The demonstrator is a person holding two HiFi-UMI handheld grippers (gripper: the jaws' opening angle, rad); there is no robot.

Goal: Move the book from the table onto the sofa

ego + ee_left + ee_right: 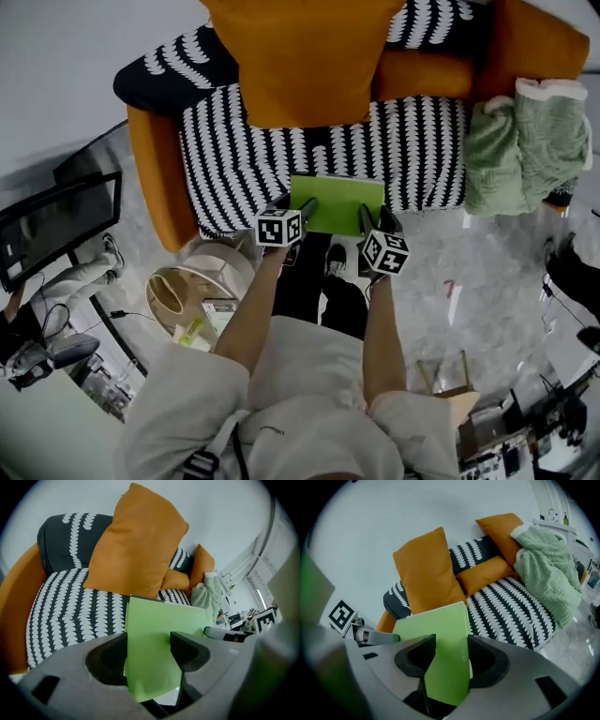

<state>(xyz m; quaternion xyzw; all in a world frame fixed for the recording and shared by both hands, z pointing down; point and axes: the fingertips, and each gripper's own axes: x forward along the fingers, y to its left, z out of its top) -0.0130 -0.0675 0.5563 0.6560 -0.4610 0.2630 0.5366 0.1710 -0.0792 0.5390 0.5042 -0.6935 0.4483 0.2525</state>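
A light green book (338,202) is held flat between both grippers, over the front edge of the sofa's black-and-white patterned seat (234,159). My left gripper (307,210) is shut on the book's left edge (150,653). My right gripper (366,217) is shut on its right edge (447,660). In the left gripper view the book reaches toward the big orange cushion (133,541). The table is not in view.
A large orange cushion (305,56) leans on the sofa back. A green blanket (530,141) is heaped at the sofa's right end, and the orange arm (155,178) closes its left. A round wooden stool or basket (192,286) stands on the floor at left.
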